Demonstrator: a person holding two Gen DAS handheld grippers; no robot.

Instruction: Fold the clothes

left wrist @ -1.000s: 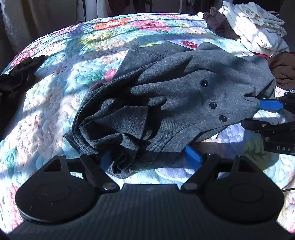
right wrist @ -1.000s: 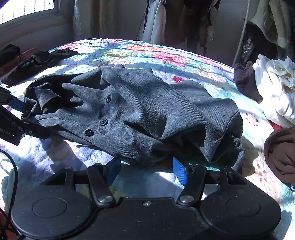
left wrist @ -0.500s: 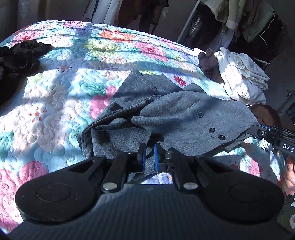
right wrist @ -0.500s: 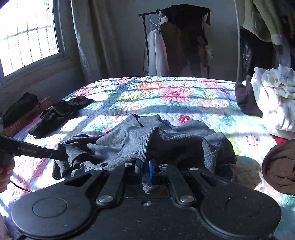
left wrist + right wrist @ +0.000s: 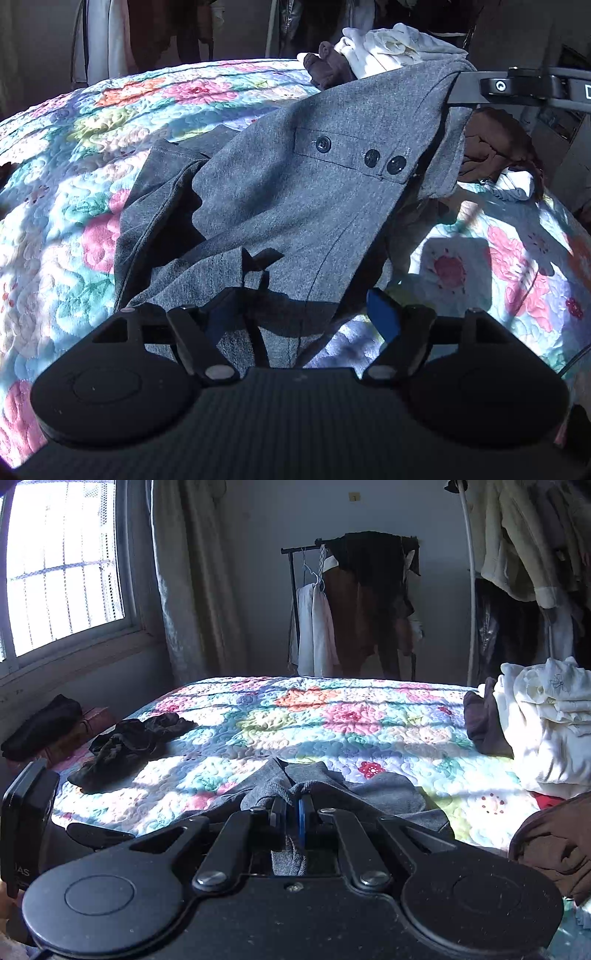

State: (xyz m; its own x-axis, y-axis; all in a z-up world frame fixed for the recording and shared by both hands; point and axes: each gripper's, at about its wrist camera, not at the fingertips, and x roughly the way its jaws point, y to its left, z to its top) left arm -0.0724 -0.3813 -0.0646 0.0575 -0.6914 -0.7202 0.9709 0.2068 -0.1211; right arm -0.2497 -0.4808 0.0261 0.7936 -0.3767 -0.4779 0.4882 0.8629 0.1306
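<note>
one corner of the grey shirt [image 5: 280,199] hangs pinched in the right gripper [image 5: 291,821]; re-grip the hem lying between the opening left gripper [image 5: 303,314] pads before spreading it flat.

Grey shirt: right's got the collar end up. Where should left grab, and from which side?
Grip the grey shirt at its loose near hem, between the opening left gripper pads, from the near side. The right gripper pinches it; that hem hangs slack.

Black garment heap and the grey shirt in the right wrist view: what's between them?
Only bare floral quilt separates the black garment heap from the grey shirt, as the right wrist view shows.
</note>
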